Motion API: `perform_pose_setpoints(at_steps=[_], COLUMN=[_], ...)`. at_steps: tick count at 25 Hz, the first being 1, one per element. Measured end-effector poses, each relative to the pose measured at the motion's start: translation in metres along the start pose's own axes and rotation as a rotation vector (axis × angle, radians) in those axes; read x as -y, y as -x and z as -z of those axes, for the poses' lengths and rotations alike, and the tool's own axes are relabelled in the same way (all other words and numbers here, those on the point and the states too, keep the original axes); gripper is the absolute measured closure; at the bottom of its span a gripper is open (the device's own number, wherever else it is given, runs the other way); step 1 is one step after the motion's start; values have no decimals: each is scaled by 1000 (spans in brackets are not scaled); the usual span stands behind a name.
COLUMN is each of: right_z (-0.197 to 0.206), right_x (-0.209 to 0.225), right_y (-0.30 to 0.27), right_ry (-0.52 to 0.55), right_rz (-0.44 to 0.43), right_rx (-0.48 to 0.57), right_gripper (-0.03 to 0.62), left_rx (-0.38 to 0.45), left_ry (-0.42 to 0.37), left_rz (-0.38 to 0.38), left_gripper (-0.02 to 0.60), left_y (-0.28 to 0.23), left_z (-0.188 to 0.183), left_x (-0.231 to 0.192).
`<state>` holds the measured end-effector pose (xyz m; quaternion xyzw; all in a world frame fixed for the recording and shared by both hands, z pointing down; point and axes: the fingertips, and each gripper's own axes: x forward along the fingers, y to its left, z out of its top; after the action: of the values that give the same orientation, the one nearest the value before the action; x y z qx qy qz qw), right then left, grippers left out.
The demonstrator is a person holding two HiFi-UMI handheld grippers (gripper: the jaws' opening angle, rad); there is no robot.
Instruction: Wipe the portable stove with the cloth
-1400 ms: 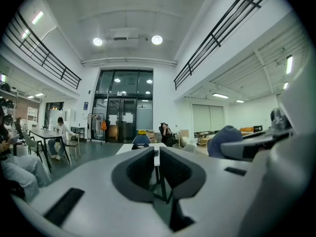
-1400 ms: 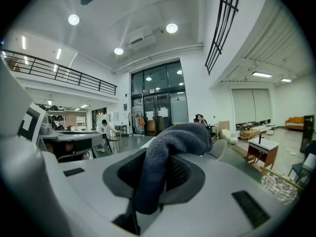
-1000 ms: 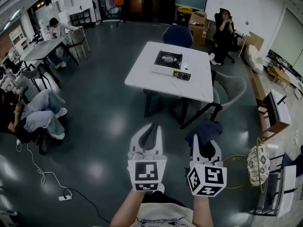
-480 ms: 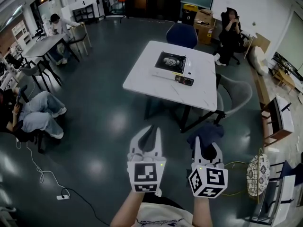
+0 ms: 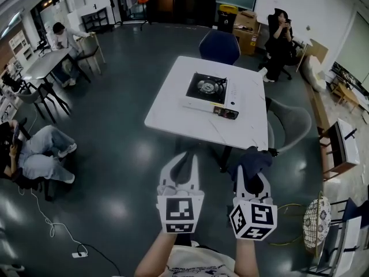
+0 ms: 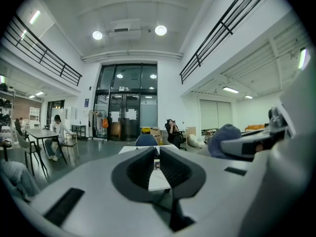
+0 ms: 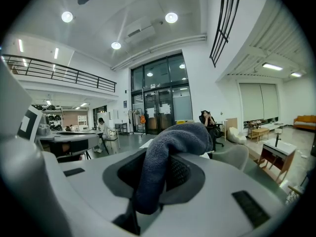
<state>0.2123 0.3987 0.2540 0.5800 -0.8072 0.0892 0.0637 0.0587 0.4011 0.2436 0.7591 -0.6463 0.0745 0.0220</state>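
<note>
The right gripper (image 5: 252,176) pinches a dark blue cloth (image 5: 251,159) that bunches over its jaw tips. Just beside it, the left gripper (image 5: 184,161) has its jaws drawn together with nothing between them. Both are held over the floor, near the white table (image 5: 172,112). The portable stove (image 5: 207,90) sits on that table, well apart from the cloth.

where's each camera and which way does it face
Head view: on the person's head, steeply down at the table with the portable stove; forearms, left tongs and right tongs show.
Left gripper view: rides the left tongs, looks along its shut jaws toward the table.
Right gripper view: rides the right tongs, looks along jaws gripping the cloth.
Shared: both gripper views show the glass doors.
</note>
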Motion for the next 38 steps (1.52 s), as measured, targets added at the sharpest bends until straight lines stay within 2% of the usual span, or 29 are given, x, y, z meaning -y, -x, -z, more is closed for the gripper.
perform_pose_setpoints(at_steps=[10, 20, 27, 38], right_z=[-32, -25, -21, -31], right_x=[1, 7, 23, 54], right_y=[-99, -158, -191, -271], right_ry=[0, -9, -12, -17], right_rz=[58, 98, 110, 87], right_rx=[3, -51, -76, -88], right_gripper=[503, 503, 503, 503], left_rx=[16, -29, -57, -74], left_ry=[0, 20, 35, 33], left_rz=[50, 92, 86, 33], left_gripper=[538, 537, 538, 538], left_y=[-98, -158, -191, -263], left_z=[-24, -9, 2, 0], left_x=[-52, -76, -85, -105])
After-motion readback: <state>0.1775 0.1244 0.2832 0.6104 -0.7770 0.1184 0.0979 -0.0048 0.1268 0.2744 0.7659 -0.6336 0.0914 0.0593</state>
